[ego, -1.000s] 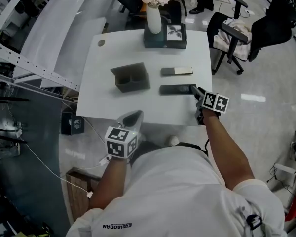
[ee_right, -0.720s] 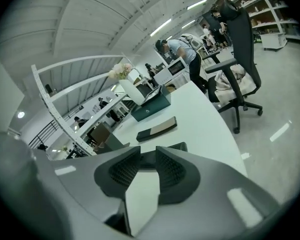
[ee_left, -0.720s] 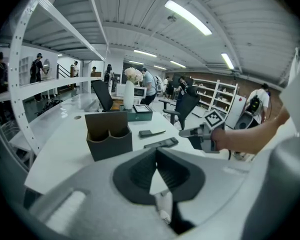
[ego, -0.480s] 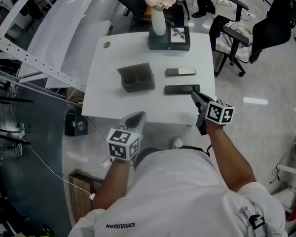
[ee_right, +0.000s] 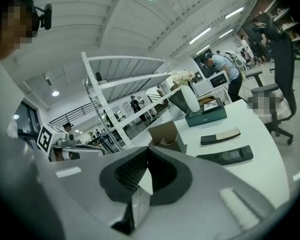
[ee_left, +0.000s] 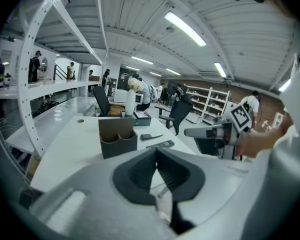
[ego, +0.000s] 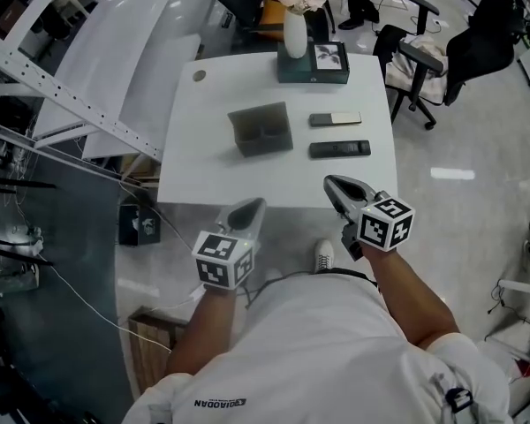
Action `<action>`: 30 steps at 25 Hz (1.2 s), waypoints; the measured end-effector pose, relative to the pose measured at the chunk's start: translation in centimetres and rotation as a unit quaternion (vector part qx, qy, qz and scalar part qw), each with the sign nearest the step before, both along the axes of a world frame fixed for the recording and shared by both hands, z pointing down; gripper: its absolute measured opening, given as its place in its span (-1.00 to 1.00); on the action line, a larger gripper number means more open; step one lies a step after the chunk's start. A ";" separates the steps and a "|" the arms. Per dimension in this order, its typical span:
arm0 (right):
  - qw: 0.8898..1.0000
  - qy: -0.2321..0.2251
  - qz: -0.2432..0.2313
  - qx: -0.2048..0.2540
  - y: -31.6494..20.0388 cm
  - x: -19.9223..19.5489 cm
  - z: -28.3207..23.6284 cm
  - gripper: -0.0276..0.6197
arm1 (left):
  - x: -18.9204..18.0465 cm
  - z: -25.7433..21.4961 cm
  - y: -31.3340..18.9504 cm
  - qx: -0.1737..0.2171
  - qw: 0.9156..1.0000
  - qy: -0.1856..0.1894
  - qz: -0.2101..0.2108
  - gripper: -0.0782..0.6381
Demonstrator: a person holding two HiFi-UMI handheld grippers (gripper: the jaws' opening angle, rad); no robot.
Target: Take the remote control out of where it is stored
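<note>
A black remote (ego: 339, 149) lies flat on the white table (ego: 212, 162), with a second remote with a pale face (ego: 335, 119) just behind it. A grey two-pocket holder (ego: 261, 128) stands to their left, with both pockets bare. My right gripper (ego: 340, 188) hangs by the table's front edge, short of the black remote (ee_right: 226, 156). Its jaws have just been closing and are shut with nothing between them. My left gripper (ego: 246, 215) is off the front edge, also shut and holding nothing. The holder (ee_left: 118, 136) shows ahead of it.
A white vase of flowers (ego: 295, 25) and a teal box with a picture (ego: 314, 63) stand at the table's far edge. Office chairs (ego: 415, 51) stand to the right, and a metal shelf frame (ego: 62, 87) to the left. People stand far off.
My right gripper has pulled back and up from the black remote's end toward the person, and its jaws have closed. The remote stayed on the table. My left gripper rose a little.
</note>
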State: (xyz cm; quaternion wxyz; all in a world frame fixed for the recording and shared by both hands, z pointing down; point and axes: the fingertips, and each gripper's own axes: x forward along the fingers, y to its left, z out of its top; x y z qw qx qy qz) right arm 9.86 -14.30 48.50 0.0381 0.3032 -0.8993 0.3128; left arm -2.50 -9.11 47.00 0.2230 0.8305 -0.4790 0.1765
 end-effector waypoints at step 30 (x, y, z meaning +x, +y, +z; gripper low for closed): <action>0.995 0.075 0.040 0.061 12.1 -9.0 -1.4 -0.90 | -7.7 -1.4 8.9 0.032 0.997 0.017 0.063 -0.77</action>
